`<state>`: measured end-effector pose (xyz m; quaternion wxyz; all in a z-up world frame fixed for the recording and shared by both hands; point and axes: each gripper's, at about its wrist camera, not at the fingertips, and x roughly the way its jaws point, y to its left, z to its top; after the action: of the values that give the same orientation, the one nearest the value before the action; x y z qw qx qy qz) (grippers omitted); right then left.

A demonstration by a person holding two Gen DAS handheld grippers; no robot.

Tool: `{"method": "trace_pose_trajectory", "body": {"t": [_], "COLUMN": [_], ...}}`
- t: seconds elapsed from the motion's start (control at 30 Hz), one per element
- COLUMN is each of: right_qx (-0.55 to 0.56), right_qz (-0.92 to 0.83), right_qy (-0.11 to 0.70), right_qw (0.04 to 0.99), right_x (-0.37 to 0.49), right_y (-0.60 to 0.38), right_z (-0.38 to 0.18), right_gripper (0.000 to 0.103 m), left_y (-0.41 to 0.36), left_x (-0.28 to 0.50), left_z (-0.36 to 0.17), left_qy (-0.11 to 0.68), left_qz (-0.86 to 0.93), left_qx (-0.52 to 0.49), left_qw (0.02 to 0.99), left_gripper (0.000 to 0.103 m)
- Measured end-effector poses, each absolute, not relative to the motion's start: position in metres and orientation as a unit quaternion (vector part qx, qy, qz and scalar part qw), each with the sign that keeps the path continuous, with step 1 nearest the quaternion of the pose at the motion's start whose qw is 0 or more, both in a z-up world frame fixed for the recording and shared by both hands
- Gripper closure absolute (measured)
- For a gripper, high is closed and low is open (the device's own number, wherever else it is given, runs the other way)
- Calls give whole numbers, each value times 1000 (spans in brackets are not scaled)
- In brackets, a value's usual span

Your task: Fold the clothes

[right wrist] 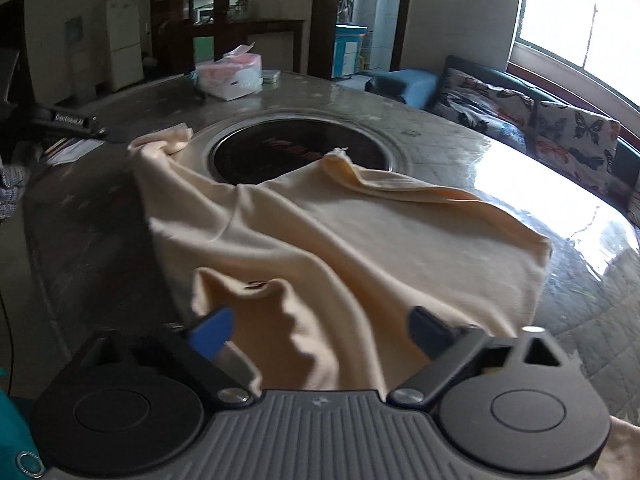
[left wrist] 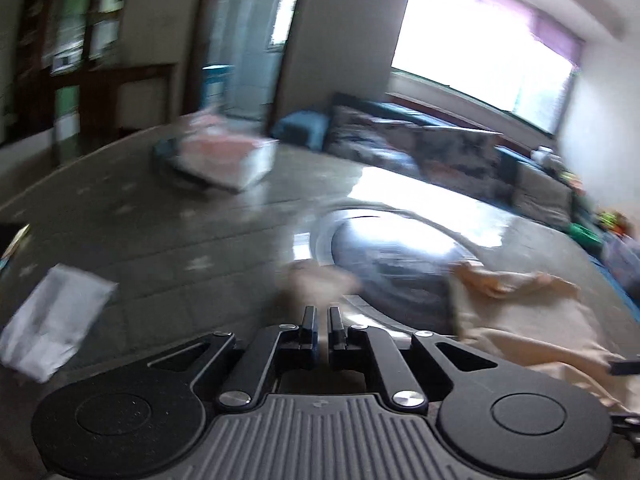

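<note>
A cream garment (right wrist: 320,240) lies crumpled across the round grey table (right wrist: 460,140), partly covering the dark inset cooktop (right wrist: 288,148). My right gripper (right wrist: 320,332) is open, its blue-tipped fingers (right wrist: 212,332) either side of the garment's wavy near edge. In the blurred left wrist view, my left gripper (left wrist: 322,320) is shut; a blurred cream bit of cloth (left wrist: 320,280) lies just ahead of its tips, and I cannot tell whether it is pinched. The garment (left wrist: 520,320) spreads to its right. The left gripper also shows far left in the right wrist view (right wrist: 68,124).
A pink-and-white tissue pack (right wrist: 232,76) sits at the table's far side. White paper (left wrist: 52,328) lies on the table at left. A sofa with butterfly cushions (right wrist: 560,136) runs along the window. Dark shelving (right wrist: 224,20) stands behind.
</note>
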<state>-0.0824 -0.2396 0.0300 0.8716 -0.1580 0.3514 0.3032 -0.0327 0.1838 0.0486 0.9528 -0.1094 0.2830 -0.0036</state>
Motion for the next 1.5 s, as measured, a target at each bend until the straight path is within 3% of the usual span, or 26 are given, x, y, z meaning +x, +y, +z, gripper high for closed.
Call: {"method": "trace_pose_trajectory", "body": {"t": [0.2,0.27,0.37,0.43,0.47,0.53,0.7,0.73,0.87,0.93,1.3,1.5], "right_qx": [-144,-139,-137,-140,-141,-142,-148,-148,-150,-150,-170,-150], "right_qz": [300,295,295,295,295,296,300,303,311,316,385,414], "right_qy": [361,364,366,366,365,366,368,368,366,365,393,403], "right_qw": [871,872,872,871,872,871,867,866,864,863,817,802], "right_x": [-87,-87,-90,-91,-91,-90,-91,-92,-99,-104,-146,-145], "right_y": [-249,-253,-257,-258,-258,-256,-252,-252,-255,-257,-259,-261], "right_z": [33,33,33,33,32,30,26,26,31,35,41,52], "right_gripper": [40,44,54,63,65,79,92,95,96,96,96,87], "left_y": [117,96,66,49,42,29,13,13,16,21,40,56], "left_x": [-35,-38,-40,-39,-40,-40,-37,-36,-37,-41,-76,-71], "left_z": [55,56,54,50,47,43,25,21,16,22,18,37], "left_qy": [291,292,295,296,296,297,313,318,321,316,337,315], "left_qz": [-149,-192,-247,-270,-276,-281,-282,-281,-282,-287,-332,-346], "left_qx": [-72,-60,-30,-2,14,41,89,93,98,88,101,88], "left_qw": [942,935,922,916,915,912,903,901,899,900,875,879], "left_gripper": [96,94,83,70,68,64,64,69,95,97,97,93]}}
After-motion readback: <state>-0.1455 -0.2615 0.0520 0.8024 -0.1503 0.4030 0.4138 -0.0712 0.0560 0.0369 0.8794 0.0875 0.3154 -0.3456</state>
